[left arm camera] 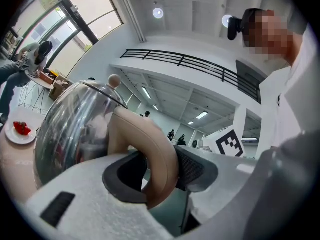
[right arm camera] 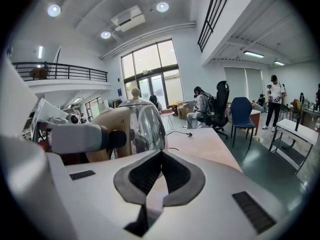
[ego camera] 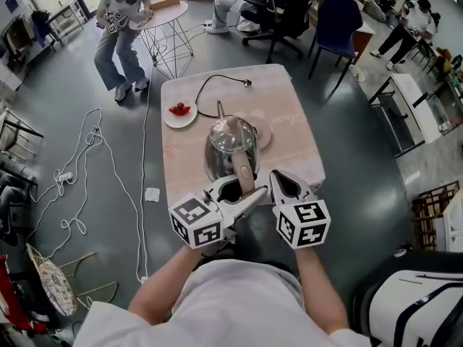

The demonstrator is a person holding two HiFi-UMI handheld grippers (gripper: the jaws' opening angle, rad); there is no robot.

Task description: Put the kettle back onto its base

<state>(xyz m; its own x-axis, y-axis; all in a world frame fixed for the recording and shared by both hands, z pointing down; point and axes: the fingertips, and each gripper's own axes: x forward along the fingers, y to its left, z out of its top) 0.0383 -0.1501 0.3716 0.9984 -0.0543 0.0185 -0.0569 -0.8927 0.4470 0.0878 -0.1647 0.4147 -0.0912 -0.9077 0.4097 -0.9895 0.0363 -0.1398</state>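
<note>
A steel kettle (ego camera: 230, 144) with a beige handle (ego camera: 244, 170) is over the near half of the pink table (ego camera: 296, 150). My left gripper (ego camera: 243, 191) is shut on that handle, which shows pinched between the dark pads in the left gripper view, handle (left arm camera: 155, 154), gripper (left arm camera: 161, 178). The round beige base (ego camera: 263, 134) lies just right of and behind the kettle, partly hidden by it. I cannot tell whether the kettle rests on the table. My right gripper (ego camera: 278, 178) hovers beside the handle, shut and empty (right arm camera: 160, 157); its view shows the kettle (right arm camera: 145, 124) ahead at the left.
A white plate (ego camera: 179, 114) with red food sits at the table's far left. The base's black cord and plug (ego camera: 246, 83) lie at the far edge. Chairs (ego camera: 334, 22), a small round table (ego camera: 165, 16) and people stand beyond; white cables (ego camera: 94, 143) trail on the floor at left.
</note>
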